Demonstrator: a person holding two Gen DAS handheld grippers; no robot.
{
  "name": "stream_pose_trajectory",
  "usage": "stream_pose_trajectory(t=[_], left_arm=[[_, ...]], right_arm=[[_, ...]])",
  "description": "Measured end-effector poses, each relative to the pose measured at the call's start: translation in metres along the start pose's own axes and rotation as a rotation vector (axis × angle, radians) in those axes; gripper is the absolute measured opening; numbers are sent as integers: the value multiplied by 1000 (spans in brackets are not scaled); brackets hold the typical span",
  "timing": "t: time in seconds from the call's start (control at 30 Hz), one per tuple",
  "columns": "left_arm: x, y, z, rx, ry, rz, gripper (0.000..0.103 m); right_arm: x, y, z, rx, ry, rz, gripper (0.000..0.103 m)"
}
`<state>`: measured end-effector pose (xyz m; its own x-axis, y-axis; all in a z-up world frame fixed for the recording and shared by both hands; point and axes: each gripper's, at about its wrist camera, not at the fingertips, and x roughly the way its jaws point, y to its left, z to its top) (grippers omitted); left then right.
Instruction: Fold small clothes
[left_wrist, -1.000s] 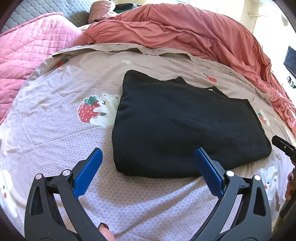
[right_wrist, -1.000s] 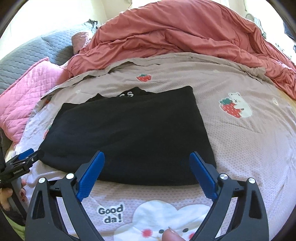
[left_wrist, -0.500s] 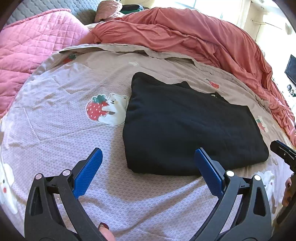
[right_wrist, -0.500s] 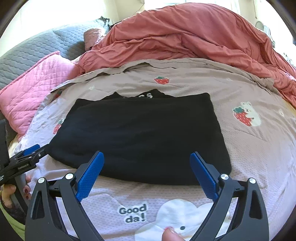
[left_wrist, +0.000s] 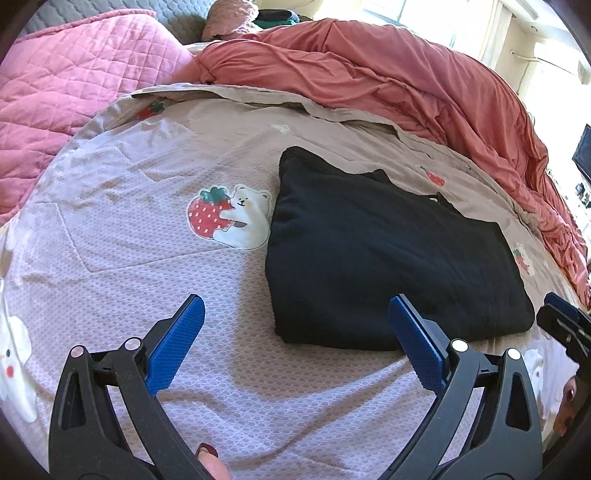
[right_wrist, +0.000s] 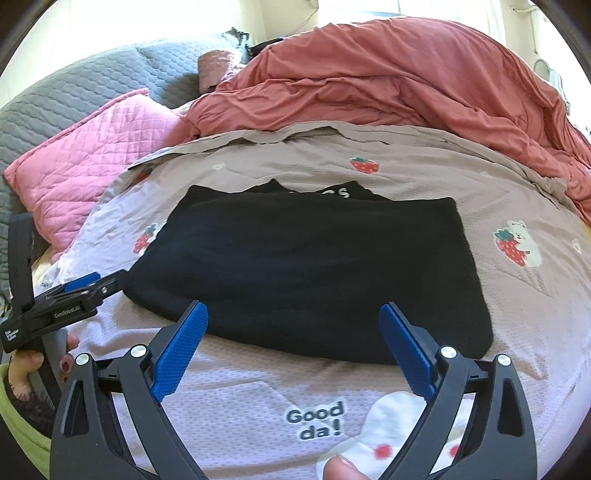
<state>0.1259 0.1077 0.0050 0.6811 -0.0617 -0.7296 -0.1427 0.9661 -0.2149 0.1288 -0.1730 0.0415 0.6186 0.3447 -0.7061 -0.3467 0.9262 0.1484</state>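
A black garment (left_wrist: 388, 254) lies folded into a flat rectangle on the printed bedcover (left_wrist: 147, 240); in the right wrist view the black garment (right_wrist: 314, 266) shows white lettering at its far edge. My left gripper (left_wrist: 295, 314) is open, low over the cover just short of the garment's near left corner, holding nothing. My right gripper (right_wrist: 293, 321) is open too, hovering at the garment's near edge with nothing between its blue pads (right_wrist: 181, 350). The right gripper's tip (left_wrist: 561, 321) shows at the left wrist view's right edge, and the left gripper (right_wrist: 74, 295) at the right wrist view's left.
A rumpled red duvet (left_wrist: 406, 81) is heaped along the far side of the bed. A pink quilted pillow (left_wrist: 66, 85) and grey quilted headboard (right_wrist: 74, 88) lie to the far left. A hand (right_wrist: 33, 362) holds the left gripper.
Both grippers have drawn back from the garment and shifted; the left one moved leftward, so the garment sits further right in its view. Both stay open. The garment has not moved.
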Motion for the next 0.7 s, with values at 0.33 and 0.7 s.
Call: stream_pose_trajectory(t=[0.33, 0.7], left_arm=[[-3, 13, 3, -41, -9, 0, 93], [-1, 30, 8, -92, -2, 7, 93]], right_arm=[[7, 28, -4, -44, 15, 44, 93], [22, 61, -7, -108, 43, 93, 93]])
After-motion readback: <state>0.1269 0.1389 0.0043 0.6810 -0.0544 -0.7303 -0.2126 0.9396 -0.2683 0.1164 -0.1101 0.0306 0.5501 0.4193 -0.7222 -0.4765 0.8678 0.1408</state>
